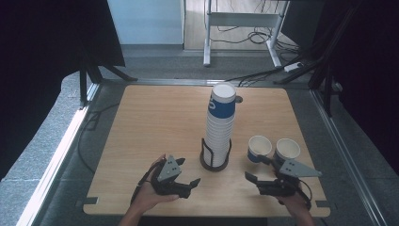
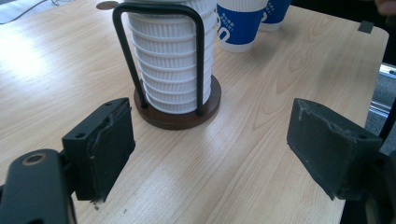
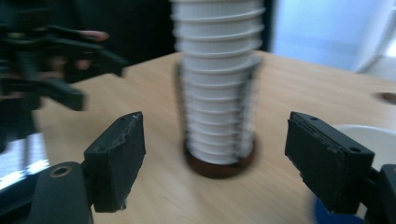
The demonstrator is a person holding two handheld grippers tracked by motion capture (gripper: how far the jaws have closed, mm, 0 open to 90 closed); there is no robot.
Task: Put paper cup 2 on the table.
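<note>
A tall stack of white ribbed paper cups stands in a black wire holder on a round brown base at mid-table; the top cup has a blue band. Two single blue-and-white cups stand upright to its right. My left gripper rests near the front edge, left of the holder, its jaws apart with nothing between them, facing the stack. My right gripper hovers just in front of the two cups, jaws apart and empty, pointing at the stack. The rim of one cup shows by its right jaw.
The wooden table has bare room left and behind the stack. A small dark round spot lies behind the stack. Grey floor, a white desk frame and cables lie beyond the far edge; black curtains flank both sides.
</note>
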